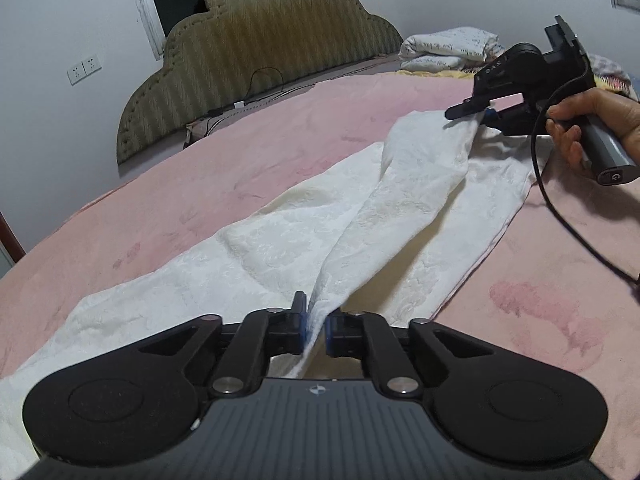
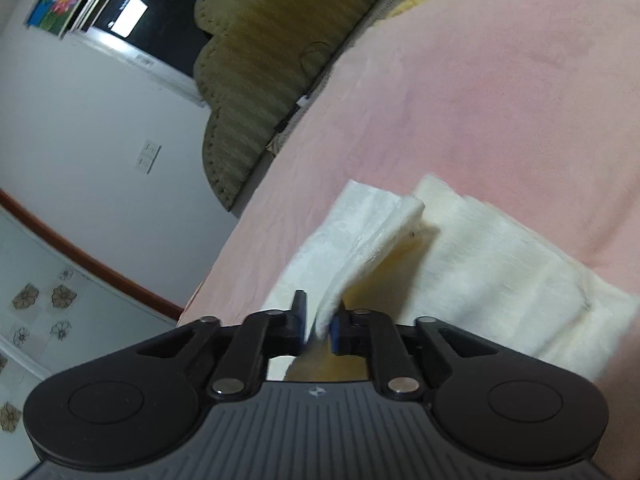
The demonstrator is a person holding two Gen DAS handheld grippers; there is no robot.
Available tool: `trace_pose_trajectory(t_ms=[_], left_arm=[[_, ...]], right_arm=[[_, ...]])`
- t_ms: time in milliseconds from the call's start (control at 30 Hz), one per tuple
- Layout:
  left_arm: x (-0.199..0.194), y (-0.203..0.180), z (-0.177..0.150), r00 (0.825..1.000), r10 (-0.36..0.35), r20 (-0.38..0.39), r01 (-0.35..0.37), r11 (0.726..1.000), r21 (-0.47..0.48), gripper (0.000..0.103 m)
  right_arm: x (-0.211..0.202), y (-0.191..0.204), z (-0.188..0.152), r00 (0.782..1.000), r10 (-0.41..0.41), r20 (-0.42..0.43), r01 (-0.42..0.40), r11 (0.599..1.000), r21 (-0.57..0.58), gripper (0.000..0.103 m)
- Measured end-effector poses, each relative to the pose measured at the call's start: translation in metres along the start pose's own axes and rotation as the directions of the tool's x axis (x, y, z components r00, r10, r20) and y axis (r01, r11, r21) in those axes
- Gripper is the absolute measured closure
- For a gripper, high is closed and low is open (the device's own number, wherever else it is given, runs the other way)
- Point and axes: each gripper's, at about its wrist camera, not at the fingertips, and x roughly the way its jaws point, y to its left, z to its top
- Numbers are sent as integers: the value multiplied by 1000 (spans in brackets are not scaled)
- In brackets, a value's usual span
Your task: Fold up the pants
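I see one pink bed cover [image 1: 200,184], one olive headboard [image 1: 256,60] and one pair of white pants [image 1: 280,248] lying stretched across the cover between my two grippers. My left gripper [image 1: 314,330] pinches a raised fold at the near end; my right gripper [image 1: 478,112], in one hand [image 1: 580,128], pinches the far end.

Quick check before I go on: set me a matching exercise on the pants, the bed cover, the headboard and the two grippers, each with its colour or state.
Things:
1. pants
2. bed cover
3. headboard
4. left gripper and right gripper

Colour or state:
A. olive, striped
B. shut on cloth
C. white
D. pink

Pairs: 1-C, 2-D, 3-A, 4-B
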Motion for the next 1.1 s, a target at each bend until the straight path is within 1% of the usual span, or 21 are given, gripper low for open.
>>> trace_pose_trajectory(t_ms=[67, 100, 133, 167, 200, 233, 267, 300, 333, 367, 400, 433, 500, 567, 600, 667, 733, 833, 900, 1033, 1100], left_arm=[[0, 6, 5, 999, 32, 11, -32, 999, -22, 96], [0, 11, 10, 998, 62, 17, -61, 997, -41, 96], [-1, 18, 16, 995, 101, 26, -99, 993, -71, 96], [-5, 26, 24, 986, 163, 42, -157, 981, -115, 96], [-10, 33, 31, 971, 231, 65, -219, 962, -161, 95], [-18, 40, 38, 948, 303, 100, -278, 938, -209, 95], [-28, 43, 43, 924, 357, 139, -317, 917, -243, 95], [-37, 44, 46, 907, 383, 177, -333, 907, -260, 95], [-43, 43, 48, 900, 385, 205, -330, 908, -260, 95], [-46, 38, 49, 906, 363, 216, -314, 921, -230, 94], [-45, 31, 47, 919, 334, 208, -297, 936, -190, 93], [-40, 21, 43, 938, 292, 188, -268, 953, -140, 92], [-26, -2, 29, 975, 184, 123, -180, 983, -44, 92], [-12, -22, 13, 994, 99, 41, -100, 995, 17, 92], [-8, -30, 7, 997, 77, 12, -78, 996, 35, 92], [-4, -38, 0, 997, 71, -11, -71, 995, 64, 92], [-7, -36, 0, 997, 72, 1, -72, 995, 64, 92], [-14, -26, 3, 999, 47, 14, -47, 999, 11, 92], [-18, -28, 1, 999, 36, 16, -36, 999, 10, 92], [-4, -34, -8, 999, 31, -43, -27, 997, 71, 93], [-3, -39, -11, 998, 51, -34, -47, 993, 110, 93]], right_arm=[[14, 25, 16, 999, 34, -27, -35, 998, -53, 94], [21, 45, 26, 999, 45, -27, -48, 992, -117, 94], [24, 65, 33, 998, 56, -13, -57, 983, -173, 94], [23, 86, 39, 995, 97, 10, -92, 970, -227, 94], [16, 107, 43, 985, 170, 38, -153, 948, -279, 94], [4, 127, 44, 970, 235, 69, -198, 918, -343, 94], [-12, 144, 41, 952, 285, 110, -215, 882, -420, 94], [-28, 154, 36, 939, 310, 147, -207, 855, -476, 94], [-39, 155, 32, 935, 308, 176, -186, 847, -498, 94], [-50, 147, 26, 939, 278, 204, -144, 854, -500, 94], [-55, 135, 21, 949, 225, 222, -91, 867, -489, 94], [-57, 116, 13, 965, 134, 226, -14, 886, -464, 94], [-57, 68, -2, 981, -31, 191, 99, 927, -362, 94], [-60, 23, -16, 983, -115, 146, 146, 963, -228, 94], [-63, 5, -24, 982, -138, 128, 160, 972, -172, 94], [-70, -12, -37, 979, -166, 117, 181, 974, -134, 94], [-75, -12, -44, 976, -179, 120, 196, 969, -151, 94], [-87, -11, -47, 977, -171, 128, 192, 966, -171, 94], [-86, -9, -46, 974, -190, 122, 212, 957, -198, 94], [-77, -21, -43, 971, -229, 73, 238, 959, -157, 94], [-78, -22, -43, 973, -222, 64, 229, 963, -145, 94]])
